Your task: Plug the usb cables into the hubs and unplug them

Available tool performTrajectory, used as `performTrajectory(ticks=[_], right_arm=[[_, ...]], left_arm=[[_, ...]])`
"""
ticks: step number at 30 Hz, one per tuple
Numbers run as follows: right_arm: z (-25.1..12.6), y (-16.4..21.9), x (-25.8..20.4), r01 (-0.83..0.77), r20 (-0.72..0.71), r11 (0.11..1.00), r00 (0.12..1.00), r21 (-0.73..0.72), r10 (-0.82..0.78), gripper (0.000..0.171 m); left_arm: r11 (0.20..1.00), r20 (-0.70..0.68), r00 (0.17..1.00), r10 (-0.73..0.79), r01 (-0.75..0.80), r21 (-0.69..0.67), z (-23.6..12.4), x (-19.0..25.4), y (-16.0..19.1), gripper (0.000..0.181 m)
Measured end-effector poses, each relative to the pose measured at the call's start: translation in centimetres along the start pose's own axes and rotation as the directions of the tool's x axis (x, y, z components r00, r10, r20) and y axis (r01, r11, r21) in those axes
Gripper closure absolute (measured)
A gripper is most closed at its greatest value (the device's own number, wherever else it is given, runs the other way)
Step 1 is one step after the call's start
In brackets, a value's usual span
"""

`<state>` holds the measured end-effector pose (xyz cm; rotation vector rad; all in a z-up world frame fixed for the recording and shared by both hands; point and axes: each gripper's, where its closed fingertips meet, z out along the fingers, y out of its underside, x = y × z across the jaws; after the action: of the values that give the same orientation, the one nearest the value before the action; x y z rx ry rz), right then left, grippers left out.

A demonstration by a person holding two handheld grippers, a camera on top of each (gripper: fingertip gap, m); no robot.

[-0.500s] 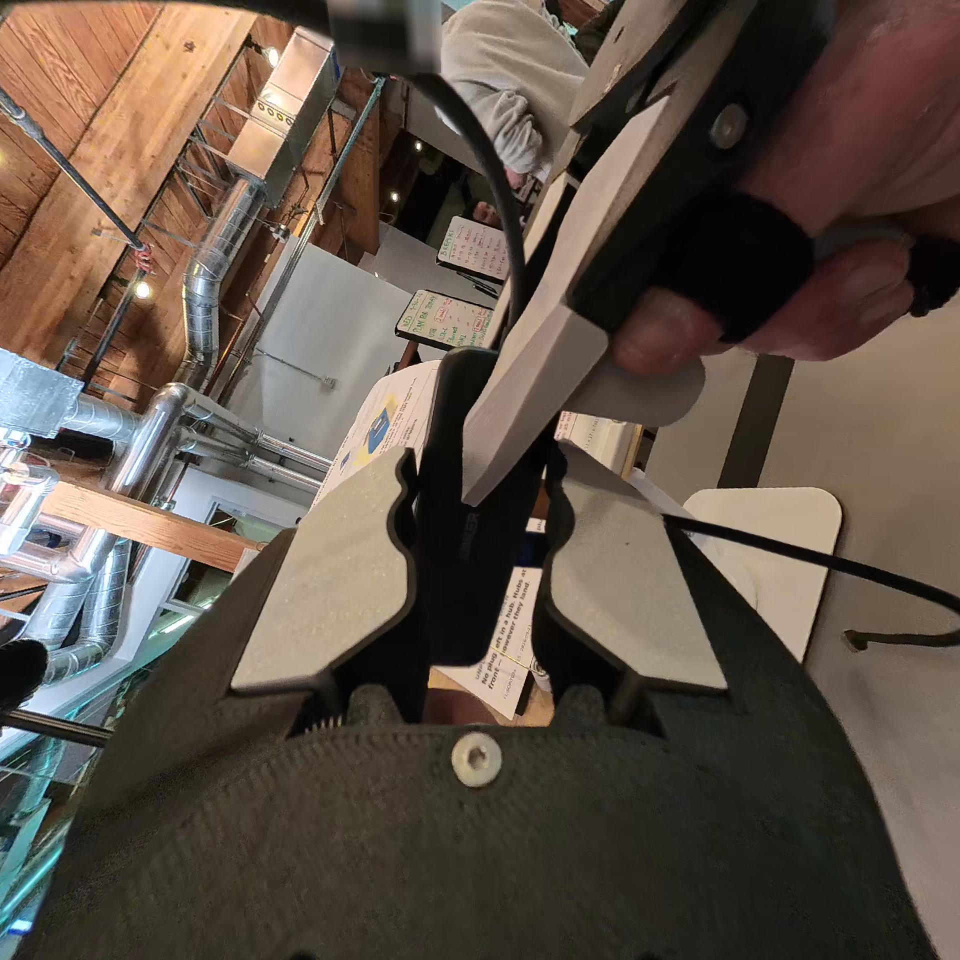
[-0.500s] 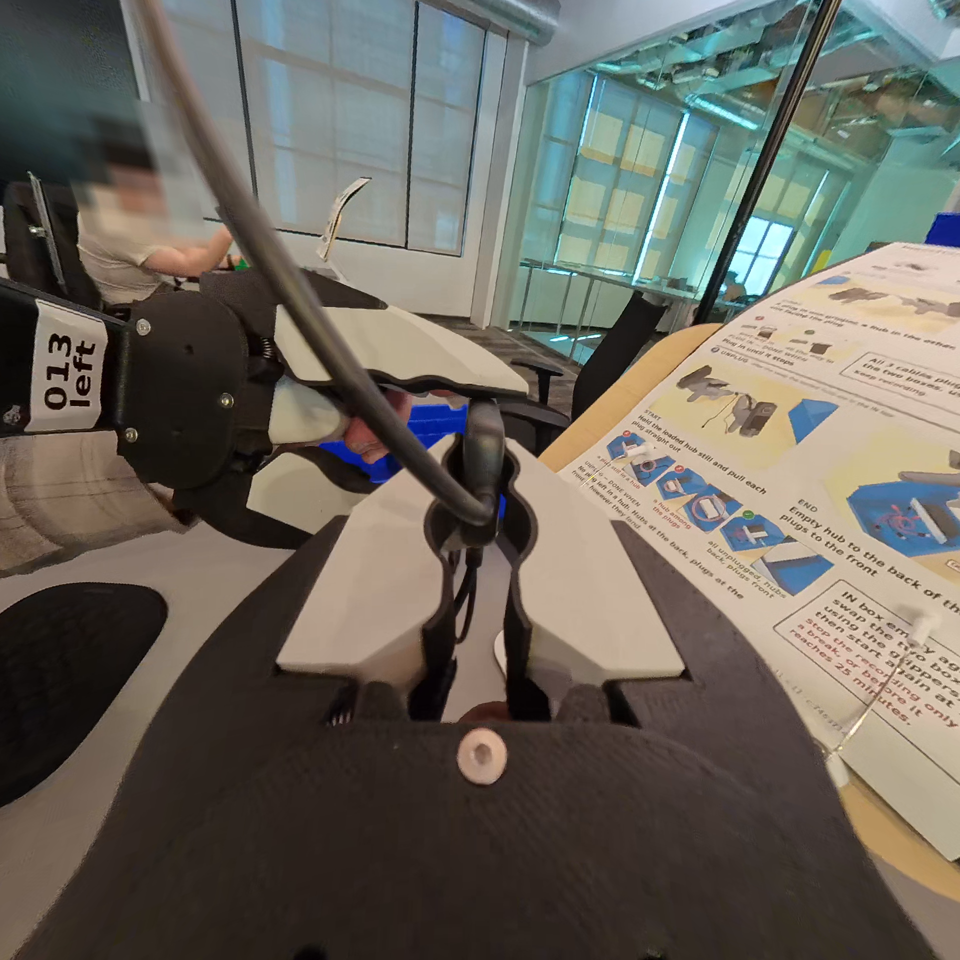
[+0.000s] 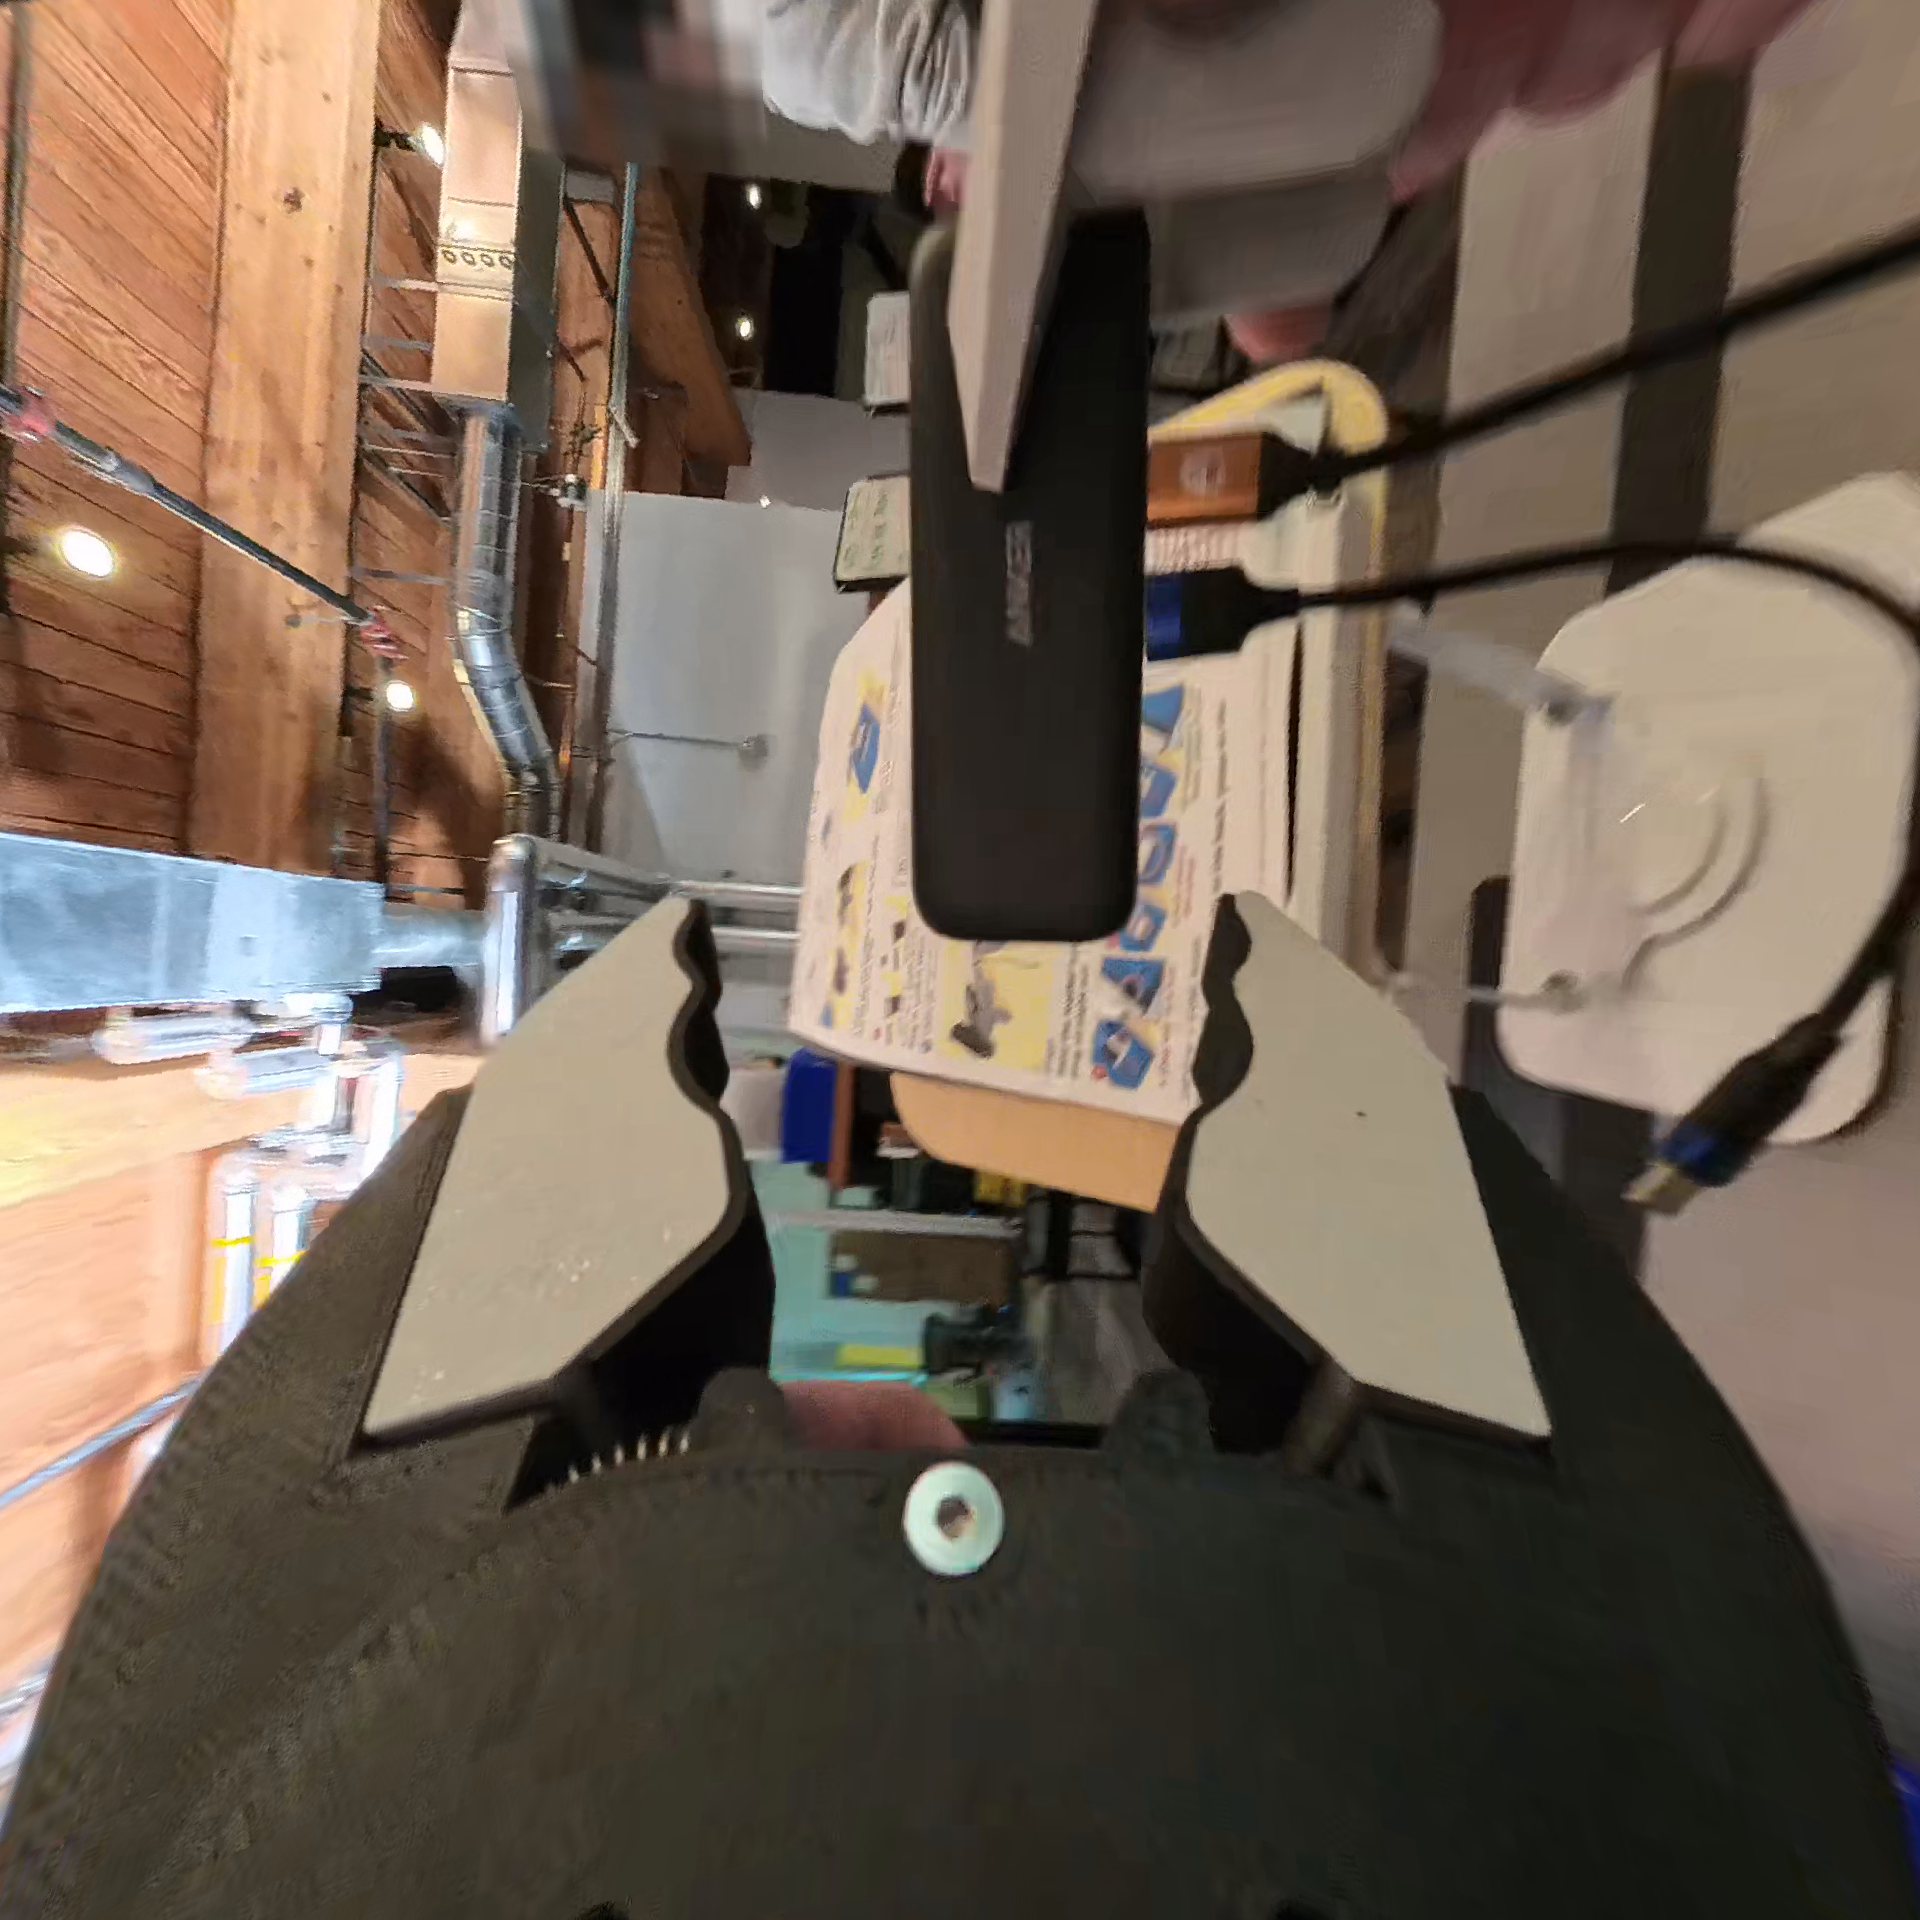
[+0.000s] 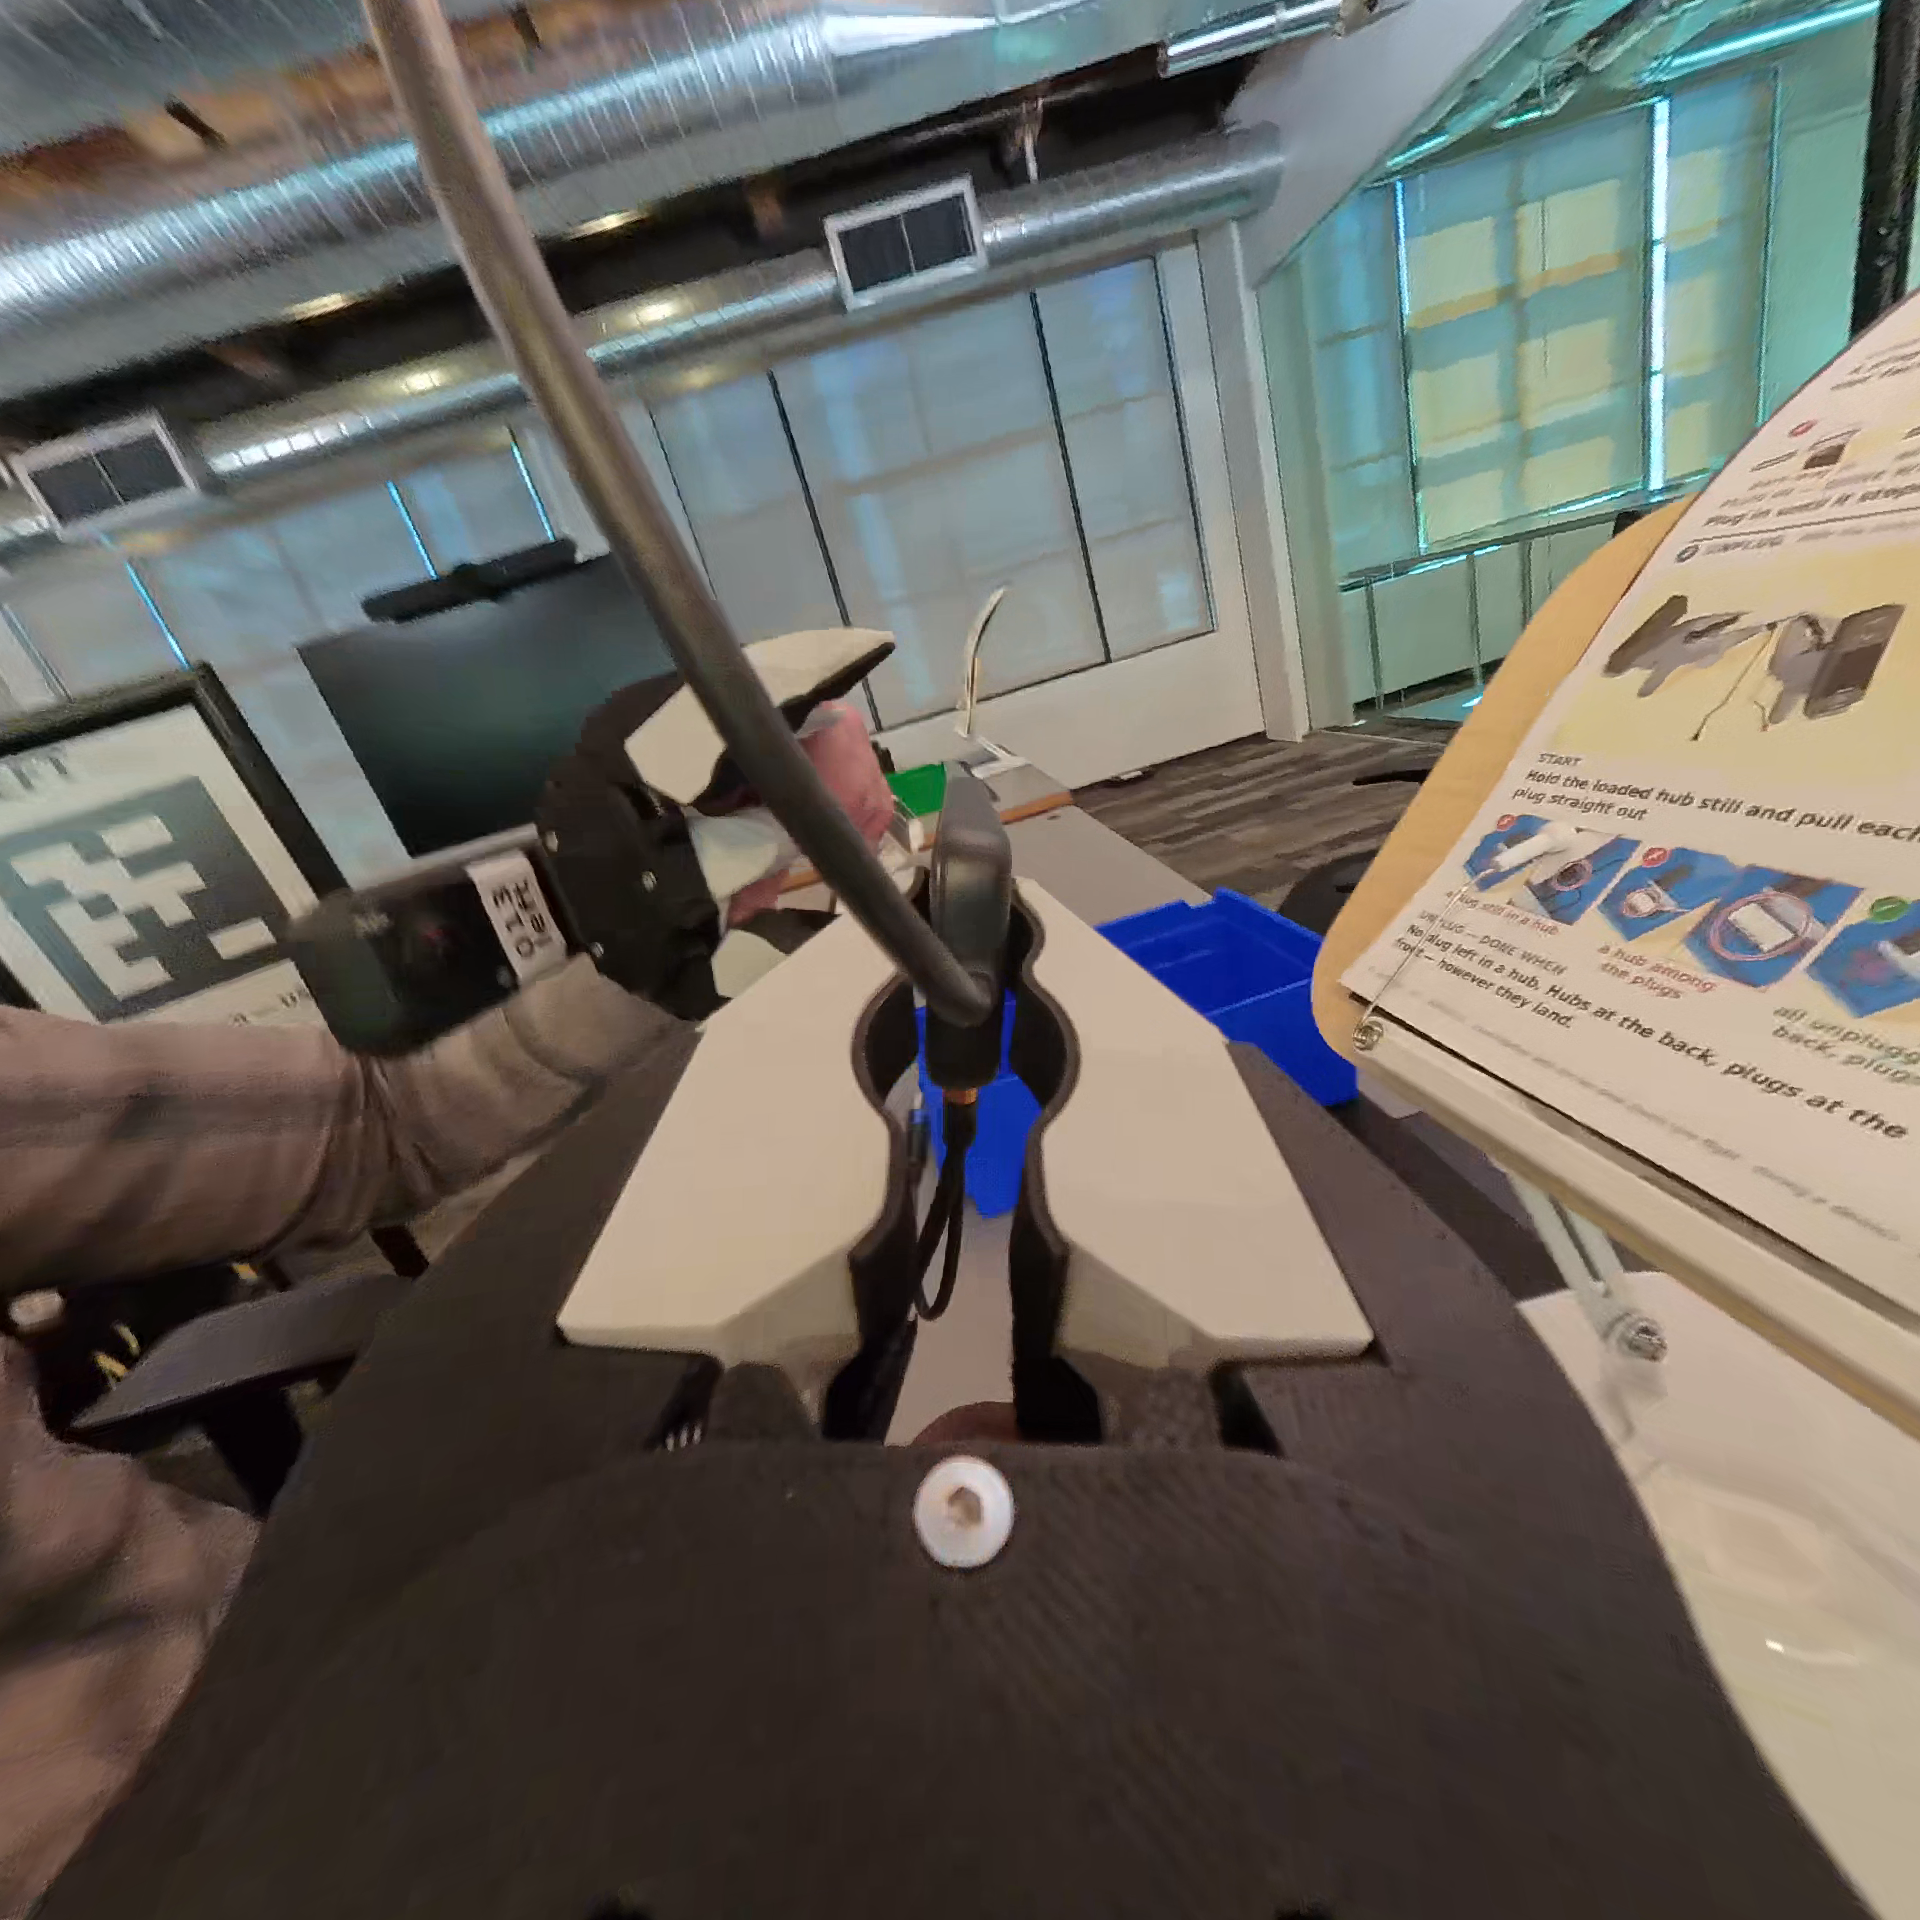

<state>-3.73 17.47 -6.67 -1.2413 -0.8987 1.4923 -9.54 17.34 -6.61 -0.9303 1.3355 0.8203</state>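
Left gripper [image 3: 961,977]: jaws wide apart, empty; black hub [image 3: 1023,665] just beyond its fingertips, apart, clamped by right gripper [image 4: 961,1023]; two plugs seated in hub's side; loose USB plug [image 3: 1725,1117] dangled right; instruction sheet [image 3: 997,997] behind.

left gripper [image 3: 961,977]: matt black plastic body with a fine ribbed, layered texture; smooth pale grey finger plates; one bright metal screw. hub [image 3: 1023,665]: smooth matt black plastic. plug [image 3: 1210,476] seated in the hub: brushed copper-coloured metal shell. loose plug [image 3: 1704,1132]: black plastic with a shiny metal tip. cable [image 4: 644,540]: smooth, slightly glossy dark rubber. instruction sheet [image 4: 1704,894]: printed paper on a pale wood board. ceiling [image 3: 156,416]: planked brown wood; ducts [image 4: 623,145] of dull ribbed metal. bin [image 4: 1226,977]: glossy blue plastic. sleeve [image 4: 208,1122]: soft woven cloth.
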Motion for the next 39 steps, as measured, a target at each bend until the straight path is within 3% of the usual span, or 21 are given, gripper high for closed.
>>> performTrajectory(ticks=[5, 9, 13, 18, 20, 23, 27, 29, 31, 33, 37, 39], right_arm=[[0.5, -0.3, 0.1, -0.142, 0.053, 0.987, 0.989, 0.07, 0.138, 0.162], [1.3, -0.1, 0.3, -0.224, 0.078, 0.969, 0.973, 0.101, 0.217, 0.162], [1.3, -0.1, 0.4, -0.307, 0.128, 0.944, 0.948, 0.118, 0.293, 0.162], [1.0, -0.3, 1.2, -0.37, 0.125, 0.917, 0.927, 0.149, 0.354, 0.156], [1.0, -0.4, 1.8, -0.361, 0.094, 0.916, 0.932, 0.176, 0.35, 0.149], [0.7, -0.9, 2.4, -0.283, 0.023, 0.938, 0.958, 0.199, 0.284, 0.123], [-0.8, -0.4, 4.6, 0.007, -0.222, 0.995, 0.975, 0.102, 0.016, 0.114], [-2.1, -0.4, 5.5, 0.196, -0.336, 0.981, 0.923, -0.004, -0.186, 0.119], [-3.2, -1.2, 5.3, 0.416, -0.399, 0.903, 0.814, -0.107, -0.422, 0.121], [-3.5, -1.9, 4.3, 0.622, -0.418, 0.744, 0.624, -0.244, -0.66, 0.123], [-1.6, 0.1, 3.7, 0.776, -0.264, 0.302, 0.18, -0.554, -0.948, 0.128], [-0.6, 1.2, 3.9, 0.78, -0.208, 0.193, 0.083, -0.595, -0.975, 0.13]], left_arm=[[0.972, 0.186, 0.954, 0.234, -0.227, -0.06, 0.5, -0.7, -0.3, 0.107], [0.946, 0.294, 0.899, 0.323, -0.319, -0.064, 1.3, -0.8, -1.4, 0.124], [0.912, 0.343, 0.847, 0.406, -0.4, -0.091, 2.0, -0.8, -1.3, 0.154], [0.9, 0.33, 0.839, 0.432, -0.425, -0.096, 2.7, -0.6, -1.2, 0.166], [0.91, 0.289, 0.863, 0.414, -0.403, -0.102, 3.1, -0.6, -0.9, 0.169], [0.924, 0.194, 0.906, 0.376, -0.353, -0.143, 3.8, -0.2, 0.2, 0.17], [0.96, 0.081, 0.969, 0.232, -0.215, -0.179, 4.0, -0.3, 2.0, 0.169], [0.961, 0.01, 0.987, 0.161, -0.154, -0.229, 4.1, -0.5, 3.4, 0.169], [0.963, -0.049, 0.996, 0.074, -0.084, -0.257, 4.0, -0.5, 4.3, 0.169], [0.947, -0.126, 0.991, 0.045, -0.082, -0.311, 3.9, -0.1, 5.1, 0.169], [0.947, -0.239, 0.971, -0.01, -0.068, -0.315, 3.7, 1.4, 3.8, 0.169], [0.949, -0.279, 0.96, -0.026, -0.064, -0.31, 3.6, 2.0, 2.9, 0.168]])
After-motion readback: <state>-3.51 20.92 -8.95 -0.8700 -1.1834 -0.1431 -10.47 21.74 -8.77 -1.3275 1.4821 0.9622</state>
